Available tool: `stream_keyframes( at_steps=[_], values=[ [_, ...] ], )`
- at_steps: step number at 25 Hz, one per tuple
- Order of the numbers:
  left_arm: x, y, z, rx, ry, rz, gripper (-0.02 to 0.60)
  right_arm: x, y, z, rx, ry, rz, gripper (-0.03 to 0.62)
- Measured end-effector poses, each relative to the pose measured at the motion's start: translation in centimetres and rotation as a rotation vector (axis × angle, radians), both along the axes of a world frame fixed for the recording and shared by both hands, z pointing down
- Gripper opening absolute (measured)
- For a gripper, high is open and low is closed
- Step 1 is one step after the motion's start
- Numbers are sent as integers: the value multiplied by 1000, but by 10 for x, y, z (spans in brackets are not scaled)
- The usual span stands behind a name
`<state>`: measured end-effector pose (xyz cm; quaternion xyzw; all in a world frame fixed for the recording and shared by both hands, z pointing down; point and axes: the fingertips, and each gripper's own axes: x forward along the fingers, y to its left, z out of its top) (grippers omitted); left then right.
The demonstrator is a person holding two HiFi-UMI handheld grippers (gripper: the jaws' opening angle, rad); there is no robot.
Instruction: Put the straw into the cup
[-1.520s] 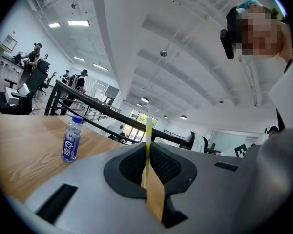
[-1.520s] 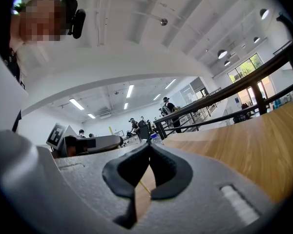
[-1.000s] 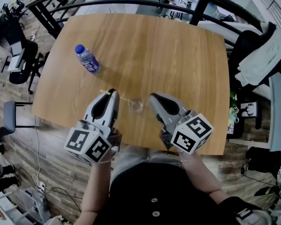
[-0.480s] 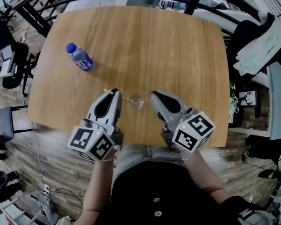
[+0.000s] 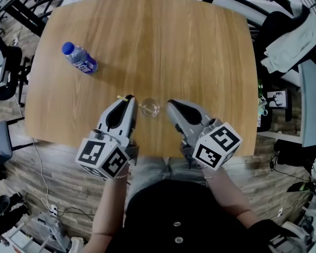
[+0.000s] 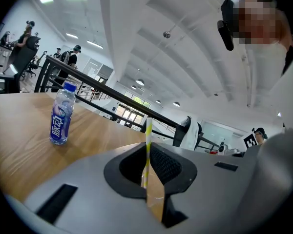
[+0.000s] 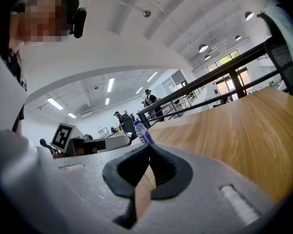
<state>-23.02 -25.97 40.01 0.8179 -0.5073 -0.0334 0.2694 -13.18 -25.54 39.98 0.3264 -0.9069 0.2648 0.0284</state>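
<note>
A white straw with yellow stripes (image 6: 148, 135) stands upright between the jaws of my left gripper (image 6: 147, 147), which is shut on it. From above, my left gripper (image 5: 129, 97) hovers over the near part of the wooden table (image 5: 174, 46). The straw (image 5: 121, 97) sticks out to its left and runs right toward a small clear cup (image 5: 150, 107). I cannot tell whether its far end is inside the cup. My right gripper (image 5: 168, 103) sits just right of the cup, jaws together and holding nothing (image 7: 149, 149).
A water bottle with a blue cap (image 5: 80, 58) lies on the table's far left and shows in both gripper views (image 6: 60, 115) (image 7: 142, 133). The table's near edge (image 5: 158, 153) runs close beneath the grippers. Black railings and a draped jacket (image 5: 292, 41) border the far and right sides.
Both grippers have sunk toward the table and drawn closer to the cup. The left one has kept hold of the straw.
</note>
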Motion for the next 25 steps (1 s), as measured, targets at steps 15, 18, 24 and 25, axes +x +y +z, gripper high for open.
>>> stream_keyframes(
  at_steps=[15,18,24,25],
  values=[
    [19,-1,22,-28,-41,44,38,-2,-7,20,-39,-19,-14,-2],
    [19,3,28,-46,-38,45,38,-2,-7,24,-47,-22,-14,-2],
    [20,11,38,-74,-40,53,38,3,-8,29,-60,-20,-11,-2],
    [21,11,40,-77,-41,57,38,3,-8,29,-63,-22,-13,-2]
  ],
)
